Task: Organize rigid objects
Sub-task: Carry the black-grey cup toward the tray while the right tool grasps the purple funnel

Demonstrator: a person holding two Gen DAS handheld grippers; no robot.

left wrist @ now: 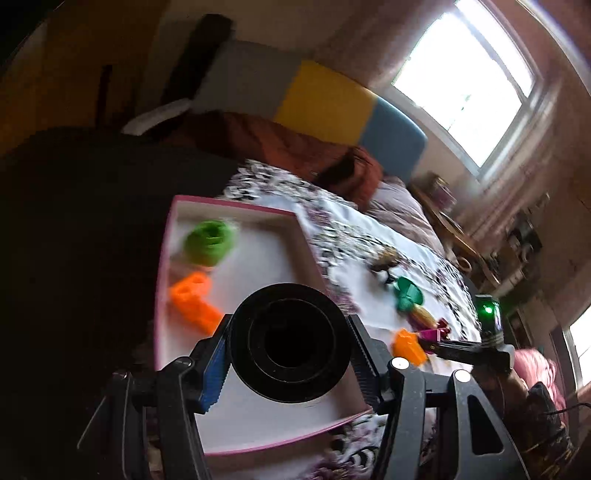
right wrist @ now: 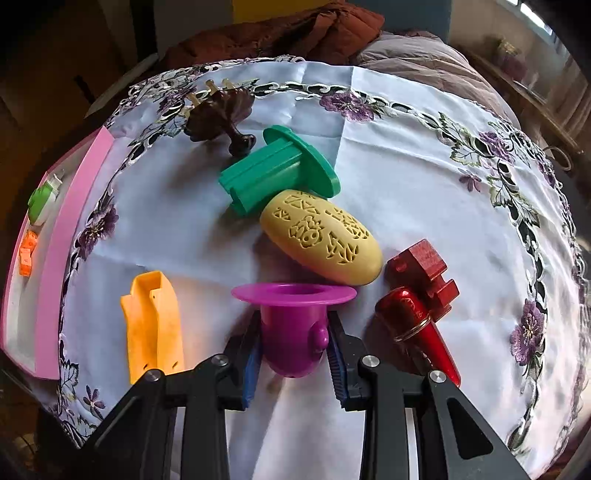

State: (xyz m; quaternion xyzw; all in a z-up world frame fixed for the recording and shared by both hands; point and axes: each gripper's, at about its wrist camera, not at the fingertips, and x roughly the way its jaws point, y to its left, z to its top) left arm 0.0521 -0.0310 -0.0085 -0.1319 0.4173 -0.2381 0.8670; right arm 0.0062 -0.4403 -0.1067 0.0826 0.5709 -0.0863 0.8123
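Note:
My left gripper [left wrist: 290, 350] is shut on a black ring-shaped cylinder [left wrist: 290, 341], carried over the pink-rimmed white tray [left wrist: 280, 424]. Inside the tray lie a green piece [left wrist: 209, 242] and an orange piece [left wrist: 194, 302]. My right gripper [right wrist: 295, 347] is shut on a purple flanged cup [right wrist: 293, 321] that rests on the flowered cloth [right wrist: 424, 192]. Around it lie a yellow-orange piece [right wrist: 153, 325], a green flanged part [right wrist: 280, 170], a tan carved oval [right wrist: 321, 236], a red block [right wrist: 423, 269], a shiny red cone [right wrist: 417, 317] and a dark brown knob [right wrist: 219, 118].
The tray's pink wall [right wrist: 62, 258] stands at the cloth's left edge in the right wrist view. A brown blanket [right wrist: 288, 33] and a grey pillow [right wrist: 432, 62] lie beyond the cloth. The left wrist view shows a window [left wrist: 465, 81] and a cluttered shelf [left wrist: 517, 240].

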